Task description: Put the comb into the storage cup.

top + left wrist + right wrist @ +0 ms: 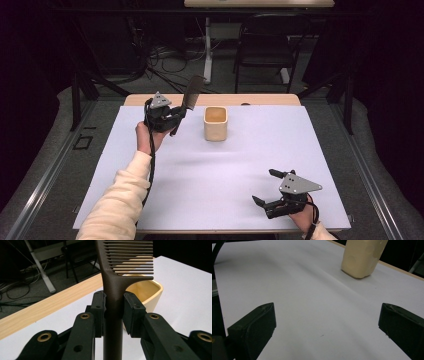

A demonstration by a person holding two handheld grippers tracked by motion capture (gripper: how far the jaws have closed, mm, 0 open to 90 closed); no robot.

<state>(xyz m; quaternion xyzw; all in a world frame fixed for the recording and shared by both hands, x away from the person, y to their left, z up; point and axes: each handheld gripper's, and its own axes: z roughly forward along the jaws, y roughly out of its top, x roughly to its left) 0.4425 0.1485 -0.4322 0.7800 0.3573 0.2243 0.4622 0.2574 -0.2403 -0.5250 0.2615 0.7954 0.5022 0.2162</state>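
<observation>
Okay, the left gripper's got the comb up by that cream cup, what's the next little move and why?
Probably carry the comb a little to the person's right until it hangs over the cup. The left gripper is shut on its handle, teeth up, and it sits beside the cup's open mouth, not above it. The right gripper rests open, far off.

No legible text or markings anywhere

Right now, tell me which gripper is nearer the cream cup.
Left. The left gripper, shut on the comb, is raised just beside the cup; the right gripper, open, sits far back at the table's near edge.
</observation>
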